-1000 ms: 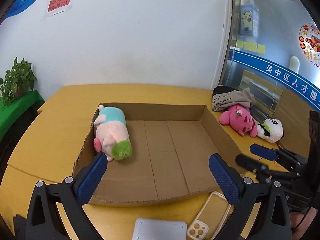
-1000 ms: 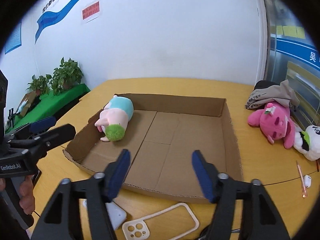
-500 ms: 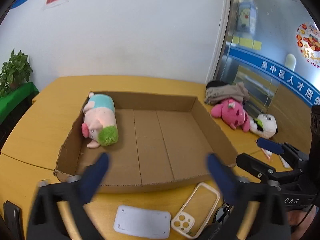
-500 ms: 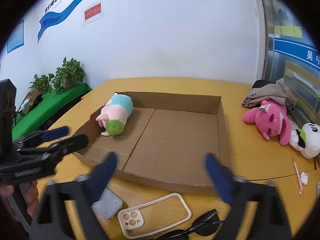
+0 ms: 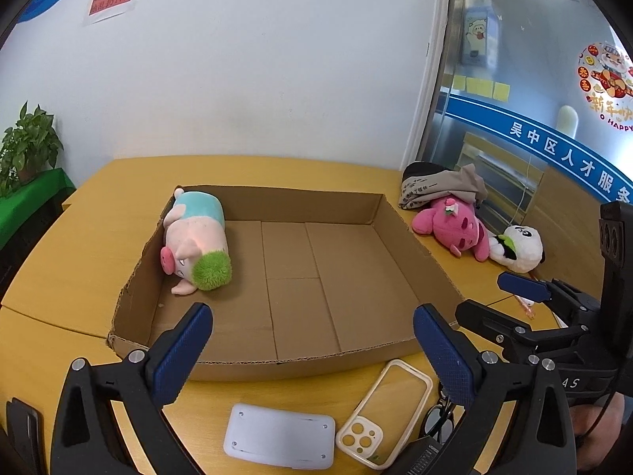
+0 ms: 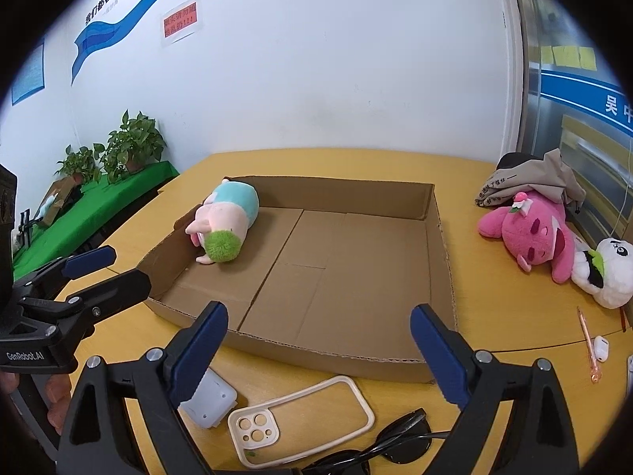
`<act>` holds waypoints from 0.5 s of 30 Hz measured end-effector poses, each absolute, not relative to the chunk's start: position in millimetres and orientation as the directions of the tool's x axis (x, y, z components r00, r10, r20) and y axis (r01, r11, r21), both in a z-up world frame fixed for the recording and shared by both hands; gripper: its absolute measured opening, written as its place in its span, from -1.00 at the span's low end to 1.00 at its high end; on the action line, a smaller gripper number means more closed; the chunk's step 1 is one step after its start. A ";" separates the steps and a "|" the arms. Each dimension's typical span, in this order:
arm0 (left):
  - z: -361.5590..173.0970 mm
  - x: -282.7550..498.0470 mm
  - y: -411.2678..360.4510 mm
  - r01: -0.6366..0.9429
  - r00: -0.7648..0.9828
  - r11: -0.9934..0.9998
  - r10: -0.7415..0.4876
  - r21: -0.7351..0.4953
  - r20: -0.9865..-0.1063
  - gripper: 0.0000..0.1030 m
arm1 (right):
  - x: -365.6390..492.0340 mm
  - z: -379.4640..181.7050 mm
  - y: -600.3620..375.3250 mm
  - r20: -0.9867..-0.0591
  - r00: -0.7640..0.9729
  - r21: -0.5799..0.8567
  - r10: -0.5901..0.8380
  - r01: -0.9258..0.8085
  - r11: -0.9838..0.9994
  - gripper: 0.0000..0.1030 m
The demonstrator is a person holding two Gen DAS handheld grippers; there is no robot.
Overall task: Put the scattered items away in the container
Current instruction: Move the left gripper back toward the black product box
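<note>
A shallow cardboard box (image 5: 415,261) (image 6: 439,261) lies on the yellow table. A pink pig plush with a green tuft (image 5: 196,237) (image 6: 225,223) lies in its far left corner. My left gripper (image 5: 312,350) is open and empty above the box's near edge. My right gripper (image 6: 318,346) is open and empty beside it. In front of the box lie a clear phone case (image 5: 383,411) (image 6: 300,419), a white flat pad (image 5: 279,435) (image 6: 207,401) and black sunglasses (image 6: 379,449). A pink plush (image 5: 451,223) (image 6: 534,233) and a panda plush (image 5: 518,247) (image 6: 607,271) lie right of the box.
A folded grey garment (image 5: 439,188) (image 6: 526,182) lies behind the pink plush. A pink pen (image 6: 587,344) and a small white earbud case (image 6: 601,348) lie at the right. Potted plants (image 6: 118,150) stand on a green-covered table (image 6: 95,208) to the left.
Both grippers have pulled back and risen from the box, bringing the phone case, white pad and sunglasses more into view. Both stay open and empty.
</note>
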State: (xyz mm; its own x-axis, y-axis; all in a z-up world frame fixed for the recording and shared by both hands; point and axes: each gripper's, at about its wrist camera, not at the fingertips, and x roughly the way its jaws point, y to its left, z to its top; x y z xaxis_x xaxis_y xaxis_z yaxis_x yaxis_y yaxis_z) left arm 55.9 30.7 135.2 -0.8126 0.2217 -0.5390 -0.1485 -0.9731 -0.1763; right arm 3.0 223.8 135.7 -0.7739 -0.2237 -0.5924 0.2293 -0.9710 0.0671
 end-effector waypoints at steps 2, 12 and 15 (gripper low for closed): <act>134.9 55.2 30.7 -0.152 -0.812 -0.974 0.222 -0.171 -0.540 0.99 | 2.7 136.2 223.5 -0.593 -0.772 0.068 -0.227 0.233 -0.970 0.82; 129.8 51.6 30.5 -0.148 -0.805 -0.974 0.220 -0.174 -0.551 0.99 | 1.3 133.7 224.4 -0.602 -0.765 0.075 -0.231 0.233 -0.970 0.82; 128.9 51.2 28.5 -0.147 -0.803 -0.973 0.224 -0.181 -0.552 0.99 | 0.6 132.5 224.3 -0.605 -0.761 0.083 -0.234 0.232 -0.969 0.82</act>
